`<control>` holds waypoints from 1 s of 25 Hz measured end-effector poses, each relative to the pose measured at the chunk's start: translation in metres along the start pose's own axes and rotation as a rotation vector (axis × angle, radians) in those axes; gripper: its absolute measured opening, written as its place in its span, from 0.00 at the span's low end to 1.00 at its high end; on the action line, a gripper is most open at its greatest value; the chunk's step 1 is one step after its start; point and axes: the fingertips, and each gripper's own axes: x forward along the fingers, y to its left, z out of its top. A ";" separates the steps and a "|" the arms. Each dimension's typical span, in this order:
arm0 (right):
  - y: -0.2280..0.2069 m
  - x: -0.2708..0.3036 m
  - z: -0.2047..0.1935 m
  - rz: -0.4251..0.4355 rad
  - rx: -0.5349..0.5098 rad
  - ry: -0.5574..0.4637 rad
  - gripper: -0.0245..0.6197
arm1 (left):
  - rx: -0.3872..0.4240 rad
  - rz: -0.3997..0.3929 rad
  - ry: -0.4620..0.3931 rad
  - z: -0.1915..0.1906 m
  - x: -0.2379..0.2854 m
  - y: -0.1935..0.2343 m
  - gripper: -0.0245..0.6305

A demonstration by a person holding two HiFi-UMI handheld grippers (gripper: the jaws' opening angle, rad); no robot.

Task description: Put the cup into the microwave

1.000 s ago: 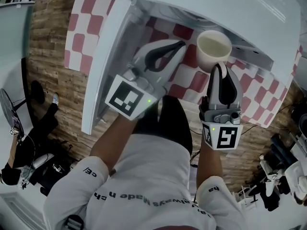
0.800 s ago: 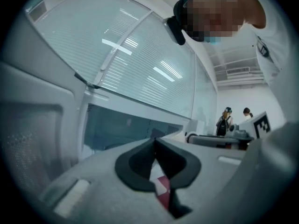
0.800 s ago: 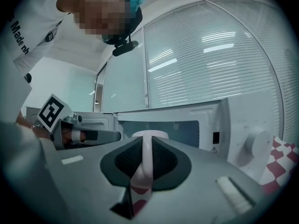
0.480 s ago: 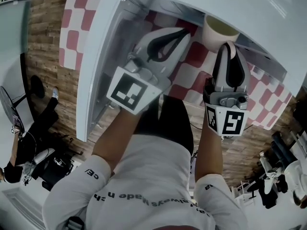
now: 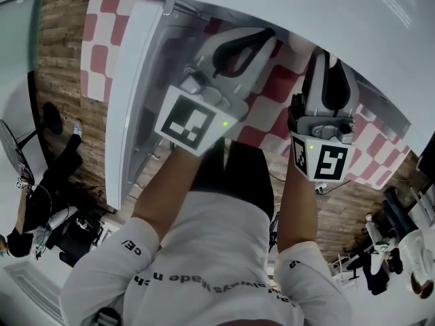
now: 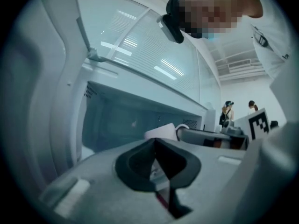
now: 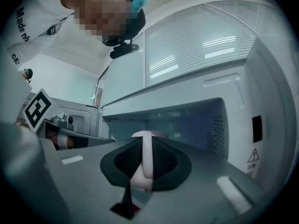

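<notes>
A white cup (image 7: pixel 148 135) is held by its handle (image 7: pixel 147 160) in my right gripper (image 7: pixel 145 146), which is shut on it at the mouth of the open microwave (image 7: pixel 187 120). In the head view the right gripper (image 5: pixel 323 58) reaches under the microwave's white top (image 5: pixel 306 12), and the cup is almost wholly hidden there. My left gripper (image 5: pixel 246 41) sits beside it on the left, shut with nothing between its jaws. The left gripper view shows the cup (image 6: pixel 161 132) just past the left gripper's (image 6: pixel 155 143) tips, in front of the cavity (image 6: pixel 121 120).
The microwave door (image 5: pixel 132 100) stands swung open at the left. A red and white checked cloth (image 5: pixel 102 39) covers the table under the microwave. Beyond the table lie a wooden floor (image 5: pixel 64 60) and bystanders (image 6: pixel 227 113).
Both grippers moved forward toward the microwave. The cup, in plain sight a second ago, has slid under the microwave's top edge and into its opening.
</notes>
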 end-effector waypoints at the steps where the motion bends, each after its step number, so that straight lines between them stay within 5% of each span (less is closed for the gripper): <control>1: -0.001 0.003 -0.002 -0.001 -0.001 -0.005 0.10 | 0.002 0.001 0.001 -0.002 0.001 0.002 0.04; 25: -0.006 0.014 -0.055 -0.008 -0.001 0.065 0.09 | -0.003 0.012 0.027 -0.019 0.011 0.008 0.04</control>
